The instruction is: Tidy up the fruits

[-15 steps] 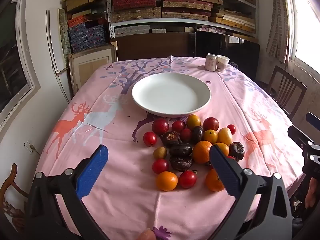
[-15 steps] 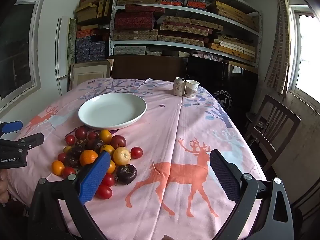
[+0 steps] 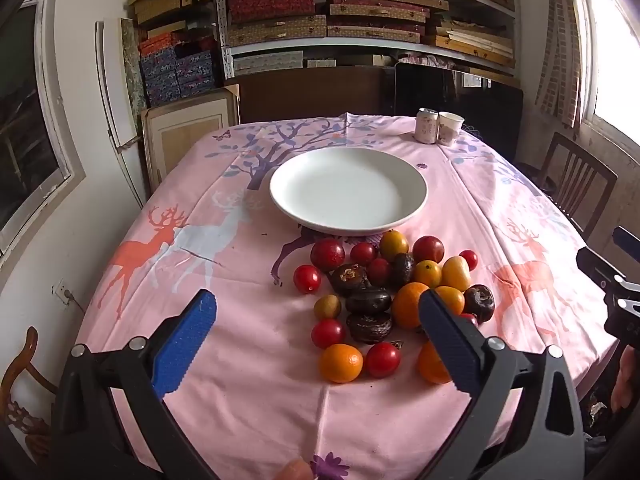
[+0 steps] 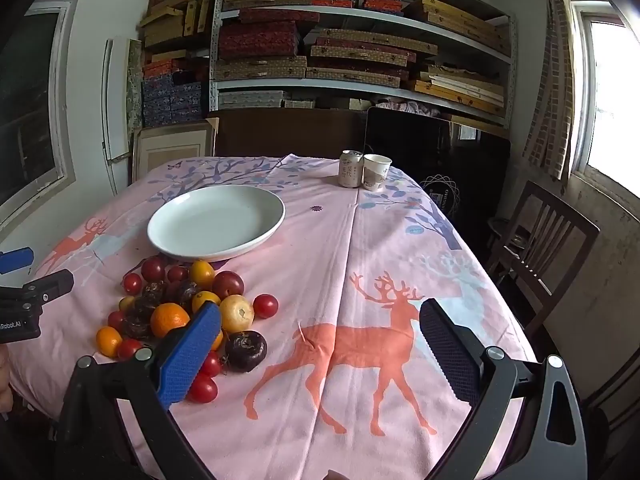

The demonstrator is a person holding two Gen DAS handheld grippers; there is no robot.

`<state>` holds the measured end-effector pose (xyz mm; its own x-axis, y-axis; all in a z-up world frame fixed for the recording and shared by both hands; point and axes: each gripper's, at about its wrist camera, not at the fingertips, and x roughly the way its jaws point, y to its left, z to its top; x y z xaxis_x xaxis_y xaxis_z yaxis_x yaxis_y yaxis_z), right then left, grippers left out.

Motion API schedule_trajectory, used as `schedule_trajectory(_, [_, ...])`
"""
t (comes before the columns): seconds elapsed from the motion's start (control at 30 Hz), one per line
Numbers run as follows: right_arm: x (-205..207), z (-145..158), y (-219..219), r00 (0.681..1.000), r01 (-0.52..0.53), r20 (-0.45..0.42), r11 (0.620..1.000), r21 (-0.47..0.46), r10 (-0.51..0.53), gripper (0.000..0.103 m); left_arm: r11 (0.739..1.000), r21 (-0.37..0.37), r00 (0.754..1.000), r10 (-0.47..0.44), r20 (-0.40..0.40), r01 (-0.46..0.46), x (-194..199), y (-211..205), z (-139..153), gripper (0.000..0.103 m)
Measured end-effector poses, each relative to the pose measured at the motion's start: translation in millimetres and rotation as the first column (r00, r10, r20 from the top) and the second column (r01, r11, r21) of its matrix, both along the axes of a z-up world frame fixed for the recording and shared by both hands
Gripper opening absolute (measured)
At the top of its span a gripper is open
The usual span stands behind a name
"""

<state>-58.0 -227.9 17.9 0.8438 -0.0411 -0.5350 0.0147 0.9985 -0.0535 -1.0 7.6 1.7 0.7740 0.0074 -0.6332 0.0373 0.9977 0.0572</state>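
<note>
Table, covered with a pink cloth printed with deer and trees.

White plate, round and shallow, bare of fruit, at the middle of the table; also seen left of centre from the right wrist.

Fruit pile, loose on the cloth just on the near side of the plate, none of it on the plate; the farthest pieces lie right at the plate's rim. Contents: small red round fruits, orange citrus, yellow pieces and several dark, wrinkled brown ones whose kind the view does not make plain. One orange and one red fruit sit at the near edge of the pile. A dark purple-brown fruit lies at the pile's right edge in the right wrist view.

Drink can and paper cup, upright, side by side, touching or nearly so, at the far edge of the table.

Left gripper: jaws spread wide, nothing between them, held above the near part of the pile.

Right gripper: jaws spread wide, empty, over bare cloth to the right of the pile.

Wooden chair at the table's right side. Shelves stacked with flat boxes along the back wall.
</note>
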Motion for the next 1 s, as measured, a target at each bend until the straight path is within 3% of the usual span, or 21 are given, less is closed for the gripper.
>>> schedule_trajectory(1.0, [9, -12, 0, 1.000, 0.008, -0.030, 1.000, 0.008, -0.008, 0.100, 1.000, 0.023, 1.000, 0.005, -0.014, -0.005, 7, -3, -10, 0.099])
